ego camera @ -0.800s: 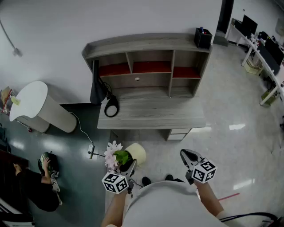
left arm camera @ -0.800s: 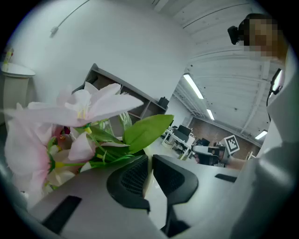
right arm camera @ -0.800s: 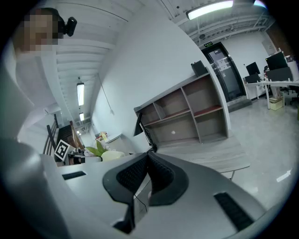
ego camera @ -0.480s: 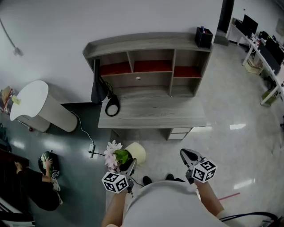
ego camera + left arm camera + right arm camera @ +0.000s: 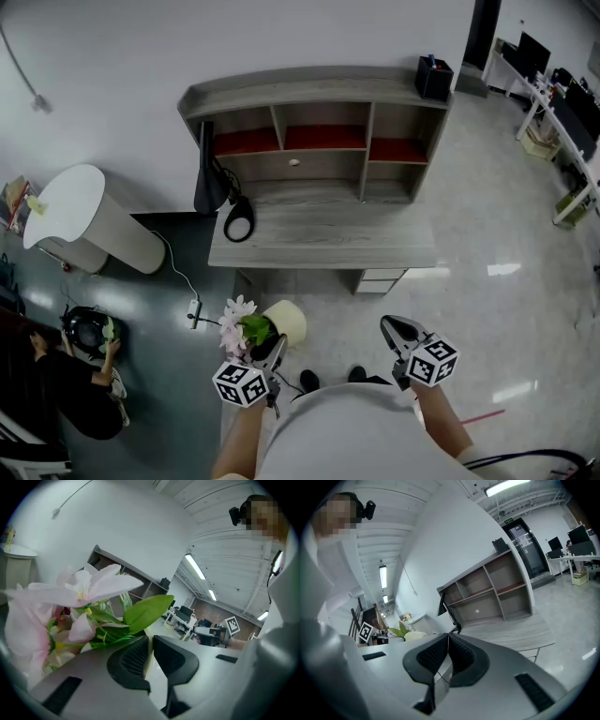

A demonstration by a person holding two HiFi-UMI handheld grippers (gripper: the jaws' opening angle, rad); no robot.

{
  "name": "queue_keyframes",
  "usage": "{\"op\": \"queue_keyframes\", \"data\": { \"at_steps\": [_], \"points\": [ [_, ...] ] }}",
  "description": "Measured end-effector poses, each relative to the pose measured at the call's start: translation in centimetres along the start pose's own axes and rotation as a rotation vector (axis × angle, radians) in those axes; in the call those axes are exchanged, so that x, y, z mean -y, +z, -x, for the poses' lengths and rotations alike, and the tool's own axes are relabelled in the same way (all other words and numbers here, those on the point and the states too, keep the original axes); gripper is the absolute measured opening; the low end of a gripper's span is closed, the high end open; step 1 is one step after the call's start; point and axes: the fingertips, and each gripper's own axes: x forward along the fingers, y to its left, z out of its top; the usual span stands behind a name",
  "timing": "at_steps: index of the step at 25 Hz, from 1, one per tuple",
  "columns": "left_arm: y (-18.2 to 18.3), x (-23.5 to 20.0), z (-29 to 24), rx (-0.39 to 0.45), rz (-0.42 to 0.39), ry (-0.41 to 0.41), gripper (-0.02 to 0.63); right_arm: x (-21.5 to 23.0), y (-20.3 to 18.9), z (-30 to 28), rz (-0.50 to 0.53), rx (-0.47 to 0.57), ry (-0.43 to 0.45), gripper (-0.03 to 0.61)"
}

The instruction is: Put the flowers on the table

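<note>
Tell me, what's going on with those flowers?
A person stands facing a grey desk with a gripper in each hand. The left gripper is clamped on the rim of a cream pot holding pink flowers. The right gripper is shut and empty. The pot is not on the desk yet.

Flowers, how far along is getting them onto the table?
Done: flowers lifted, clamped in the left gripper. In hand: held over the floor, short of the table. Left: set them on its top. The right gripper is shut, empty.
</note>
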Motion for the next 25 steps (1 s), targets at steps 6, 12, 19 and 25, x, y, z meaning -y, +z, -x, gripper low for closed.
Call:
{"op": "queue_keyframes", "data": {
  "at_steps": [6,12,19,25],
  "points": [
    [0.3,0.6,-0.2,0.010,-0.010,0.035,0.048,1.4,0.0,1.5,-0.009,-0.010,0.018,0.020],
    [-0.5,1.9,-0.6,0.030,0.008,0.083,0.047,3.0,-0.3,2.6,-0.003,-0.042,0.065,0.020],
    [-2.8,3.2,-1.0,0.036,0.040,0.122,0.048,4.7,-1.4,3.3,0.009,-0.084,0.108,0.020],
    [-2.9,2.8,-1.1,0.054,0.073,0.140,0.048,5.3,-1.3,2.9,-0.001,-0.091,0.117,0.020]
  ]
}}
